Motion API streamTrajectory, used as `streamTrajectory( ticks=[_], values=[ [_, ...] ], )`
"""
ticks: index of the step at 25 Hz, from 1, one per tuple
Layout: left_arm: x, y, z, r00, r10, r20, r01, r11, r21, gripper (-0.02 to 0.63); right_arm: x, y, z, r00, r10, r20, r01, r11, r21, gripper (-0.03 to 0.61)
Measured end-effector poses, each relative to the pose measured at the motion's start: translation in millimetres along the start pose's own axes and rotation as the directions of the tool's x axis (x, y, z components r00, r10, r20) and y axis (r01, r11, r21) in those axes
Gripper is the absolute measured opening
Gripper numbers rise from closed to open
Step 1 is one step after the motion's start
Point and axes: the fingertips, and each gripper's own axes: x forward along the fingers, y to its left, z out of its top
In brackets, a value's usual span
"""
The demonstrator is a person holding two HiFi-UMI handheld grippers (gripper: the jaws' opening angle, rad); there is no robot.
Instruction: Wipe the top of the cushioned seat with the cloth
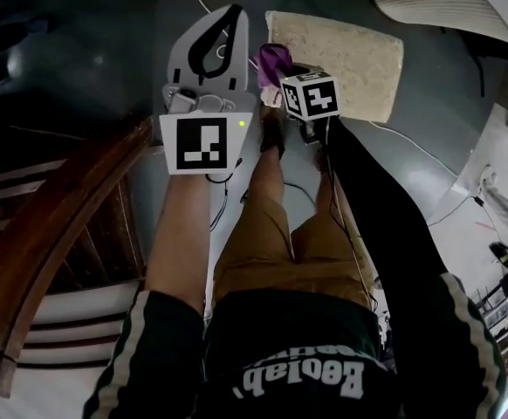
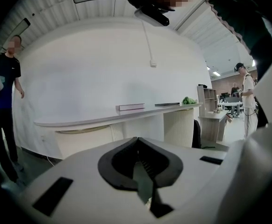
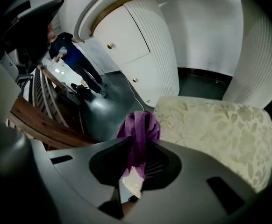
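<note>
Your right tongs (image 3: 137,141) are clamped on the purple cloth (image 3: 138,127), and a bunched end of it pokes out past the tips. Your left tongs (image 2: 137,140) are pressed together with nothing between them. They point away at a long white counter (image 2: 122,118) across the room and take no part in the job.

In the head view, the cloth (image 1: 274,58) hangs at the near left edge of the cushioned seat (image 1: 350,55). The right tongs (image 1: 278,66) sit just beside that edge and the left tongs (image 1: 235,11) are off to the side over the floor. You cannot tell from any view whether the cloth is touching the fabric yet.

So the grip is done and the approach looks nearly done. The wiping itself, as far as I can judge, has barely started or not started at all. The whole pale patterned top (image 3: 215,129) stretches away to your right, with nothing on it to show which parts have been covered. Beyond it stands a white ribbed cabinet (image 3: 147,55).
</note>
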Motion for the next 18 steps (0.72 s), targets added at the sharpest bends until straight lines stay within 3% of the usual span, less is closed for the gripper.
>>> streamTrajectory(
  ticks=[8, 12, 18],
  values=[
    [0.4, -5.5, 3.5, 1.000, -0.011, 0.009, 0.011, 1.000, 0.004, 0.015, -19.9, -14.8, -1.4, 0.999, -0.046, -0.005, 0.046, 0.999, -0.006, 0.058],
    [8.1, -22.0, 9.8, 1.000, -0.025, 0.008, 0.025, 1.000, 0.009, 0.015, -26.1, -40.1, -16.9, 0.999, -0.039, 0.000, 0.039, 0.999, 0.018, 0.058],
    [20.0, -53.0, 15.8, 0.999, -0.040, 0.021, 0.039, 0.999, 0.015, 0.015, -63.6, -91.7, -27.7, 0.992, -0.123, -0.001, 0.123, 0.992, 0.016, 0.058]
  ],
)
